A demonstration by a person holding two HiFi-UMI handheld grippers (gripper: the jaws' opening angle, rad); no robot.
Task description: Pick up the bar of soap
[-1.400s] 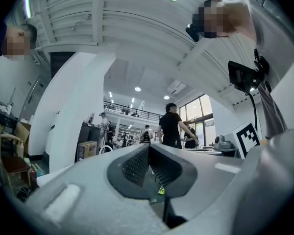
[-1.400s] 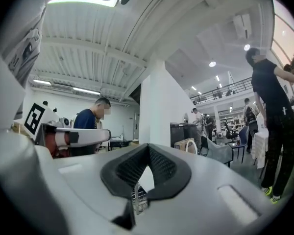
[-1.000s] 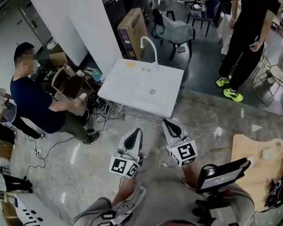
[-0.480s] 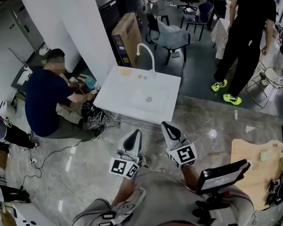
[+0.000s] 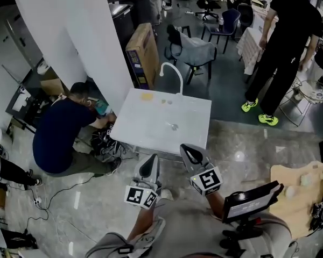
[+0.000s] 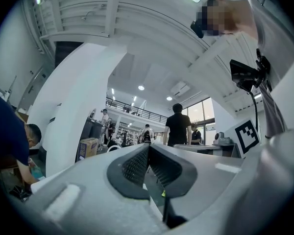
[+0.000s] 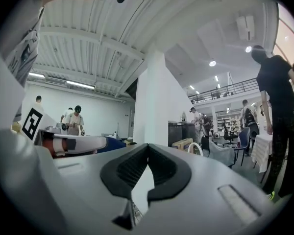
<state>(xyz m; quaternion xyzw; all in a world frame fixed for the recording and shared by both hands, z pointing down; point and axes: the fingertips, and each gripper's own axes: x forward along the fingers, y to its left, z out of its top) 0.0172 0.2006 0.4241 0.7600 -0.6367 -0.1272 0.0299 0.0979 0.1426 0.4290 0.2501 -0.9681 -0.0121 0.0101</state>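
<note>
A yellowish bar of soap (image 5: 147, 96) lies on the back left corner of the white sink unit (image 5: 145, 128), next to the curved white faucet (image 5: 173, 72). Both grippers are held side by side over the floor, just short of the sink's near edge, pointing toward it. The left gripper (image 5: 150, 164) is shut and holds nothing. Beside it, the right gripper (image 5: 189, 153) also has its jaws together with nothing in them. The left gripper view shows its pads meeting at the tips (image 6: 148, 146). The right gripper view shows the same (image 7: 148, 145), with the faucet (image 7: 195, 149) far ahead.
A person (image 5: 64, 133) crouches against the sink's left side among cables on the floor. A white pillar (image 5: 70, 31), a cardboard box (image 5: 140, 50) and a chair (image 5: 196, 50) stand behind the sink. Another person (image 5: 285, 42) stands at back right. A wooden board (image 5: 299, 190) lies at right.
Both grippers and the view have moved forward toward the sink, which now sits closer. The crouching person has shifted in against the sink's left side. Both jaws stay together.
</note>
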